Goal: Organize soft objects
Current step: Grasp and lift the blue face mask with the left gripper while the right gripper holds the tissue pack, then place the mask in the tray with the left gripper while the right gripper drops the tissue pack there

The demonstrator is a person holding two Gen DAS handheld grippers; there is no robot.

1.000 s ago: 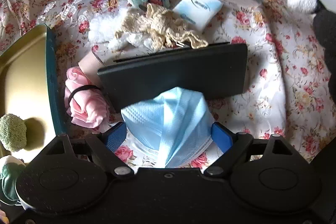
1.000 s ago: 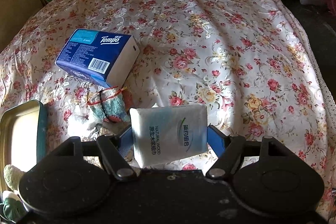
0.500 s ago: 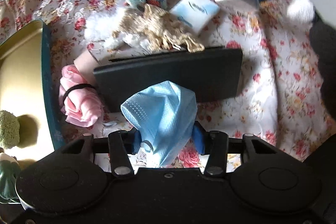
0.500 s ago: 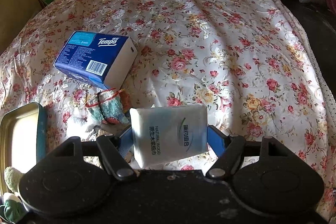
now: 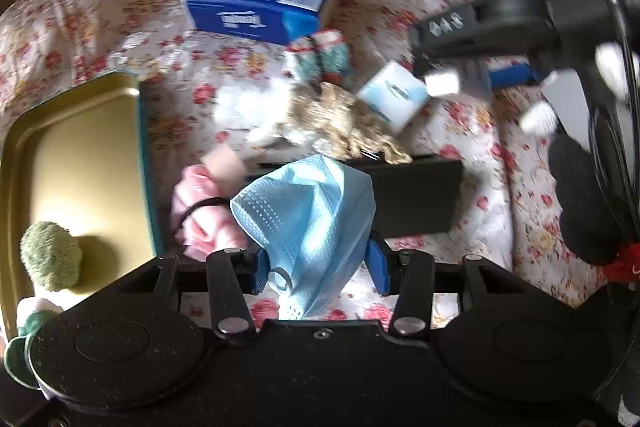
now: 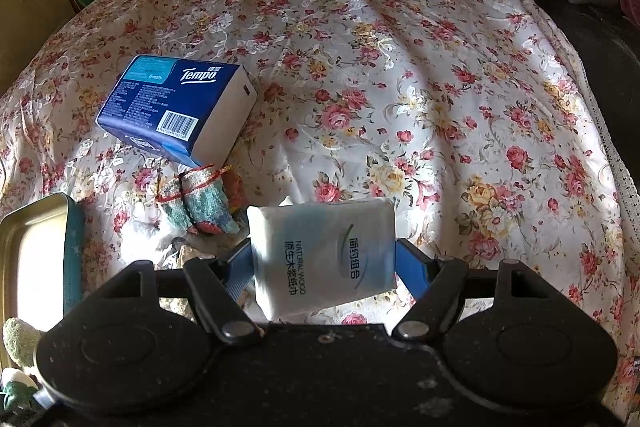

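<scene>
- Pinching a crumpled pale-blue pleated face mask [image 5: 308, 223], our left gripper [image 5: 318, 263] has its jaws closed on it, above the floral bedspread [image 6: 400, 75], beside a gold metal tray [image 5: 76, 155].
- Our right gripper [image 6: 324, 267] clamps a white soft tissue pack [image 6: 324, 259] between its jaws, near the blue Tempo tissue box [image 6: 176, 107].

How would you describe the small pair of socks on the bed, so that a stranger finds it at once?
Start at the big blue tissue box on the flowered bedspread. Directly in front of the box's near corner lies the pair of socks. Only it is knitted in teal with red cuffs, two short stubs side by side.
</scene>
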